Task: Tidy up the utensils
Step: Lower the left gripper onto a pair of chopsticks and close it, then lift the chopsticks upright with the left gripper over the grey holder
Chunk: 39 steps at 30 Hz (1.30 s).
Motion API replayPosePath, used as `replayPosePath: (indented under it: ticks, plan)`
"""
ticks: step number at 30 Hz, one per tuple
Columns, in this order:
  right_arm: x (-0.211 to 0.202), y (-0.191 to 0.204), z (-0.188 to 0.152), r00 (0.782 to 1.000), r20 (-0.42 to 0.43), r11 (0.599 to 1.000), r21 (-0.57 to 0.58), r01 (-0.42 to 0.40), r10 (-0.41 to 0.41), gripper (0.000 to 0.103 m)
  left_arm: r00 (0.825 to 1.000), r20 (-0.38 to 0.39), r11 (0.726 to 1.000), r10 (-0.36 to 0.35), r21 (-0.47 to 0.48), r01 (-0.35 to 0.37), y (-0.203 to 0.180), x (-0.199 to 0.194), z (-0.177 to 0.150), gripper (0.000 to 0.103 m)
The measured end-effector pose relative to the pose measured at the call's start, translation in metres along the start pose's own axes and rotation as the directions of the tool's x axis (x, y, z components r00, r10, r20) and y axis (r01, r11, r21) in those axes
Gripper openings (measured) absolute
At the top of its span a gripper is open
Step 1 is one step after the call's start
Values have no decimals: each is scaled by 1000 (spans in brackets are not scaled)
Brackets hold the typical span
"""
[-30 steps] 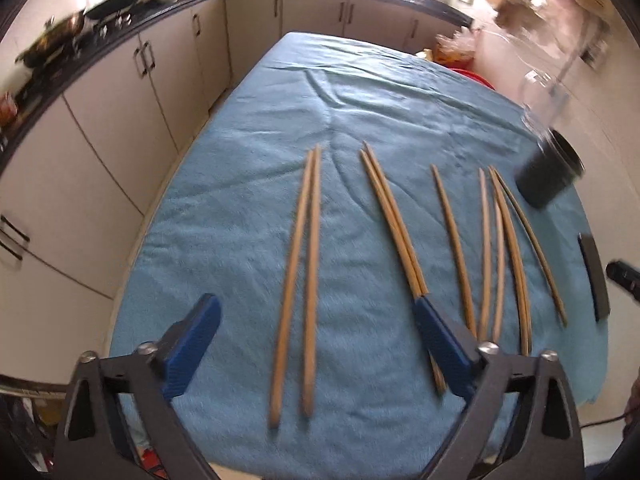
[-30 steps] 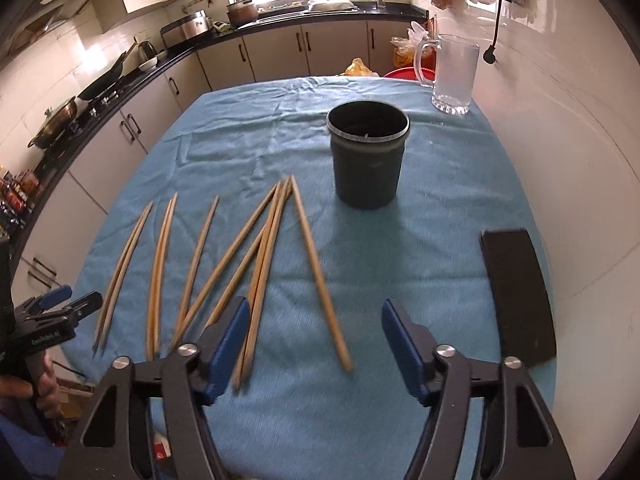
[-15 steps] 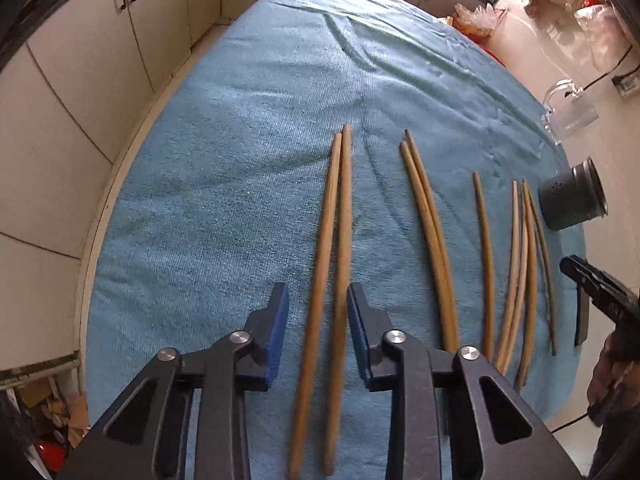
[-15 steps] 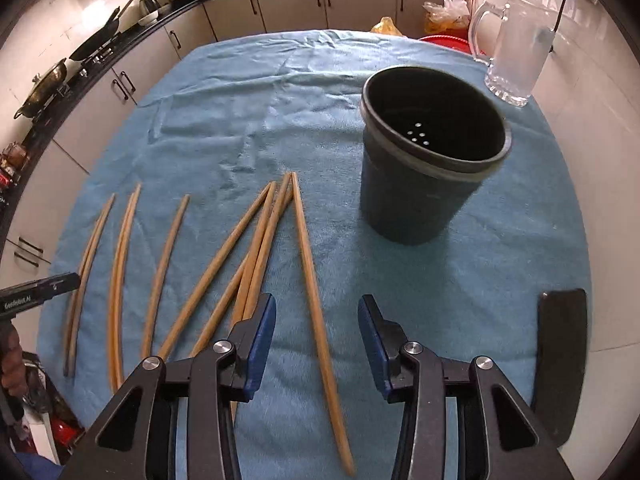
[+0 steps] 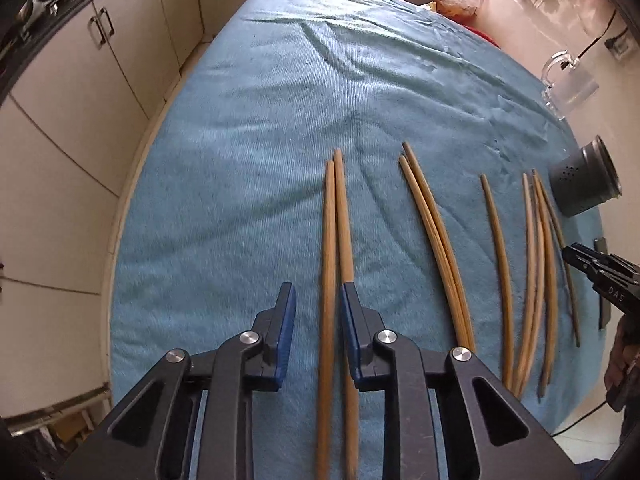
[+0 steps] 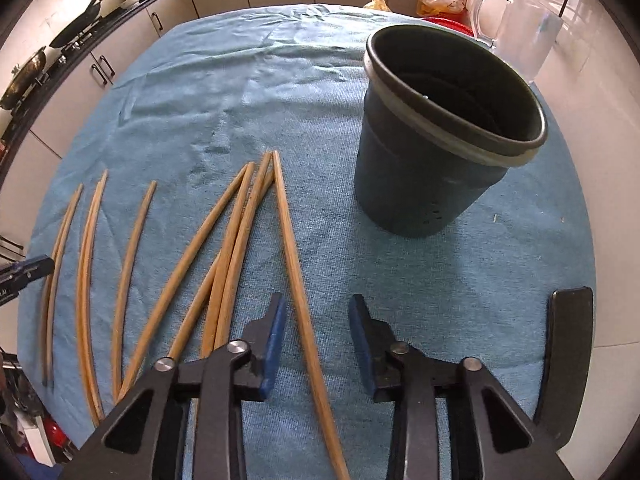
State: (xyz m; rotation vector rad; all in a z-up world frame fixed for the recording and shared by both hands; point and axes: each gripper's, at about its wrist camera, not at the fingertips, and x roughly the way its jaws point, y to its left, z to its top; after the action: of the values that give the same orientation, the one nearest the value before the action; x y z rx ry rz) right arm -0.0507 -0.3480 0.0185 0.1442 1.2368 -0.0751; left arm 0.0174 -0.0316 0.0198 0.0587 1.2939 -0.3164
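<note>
Left gripper (image 5: 316, 308) is closing its blue pads around the leftmost pair of long wooden chopsticks (image 5: 334, 248), farthest from the dark round plastic holder (image 6: 436, 136); right gripper (image 6: 316, 332) is closing around the single chopstick (image 6: 296, 272) nearest it, not yet pinched. Presumably both go in. I count ten chopsticks, one holder.
</note>
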Motion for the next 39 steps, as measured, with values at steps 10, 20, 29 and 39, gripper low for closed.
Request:
replayPosePath:
  ticks: [10,20,29,39]
  plan:
    - [12,6,7,999,-30,1000,-13,24,-25,30,998,-10,996,63,59,-62,-8,9,13,21]
    - [21,28,23,998,-34,997,-54,57,-59,8,1000,26,999,16,30,-17,-5,7,20,6]
    - [-44,9,7,991,123,995,75,-62,53,8,976,207,998,-69,0,70,-8,-66,18,6]
    - [-126,-24,-19,925,368,969,176,-174,99,8,922,358,987,-149,117,114,-51,-143,25,6]
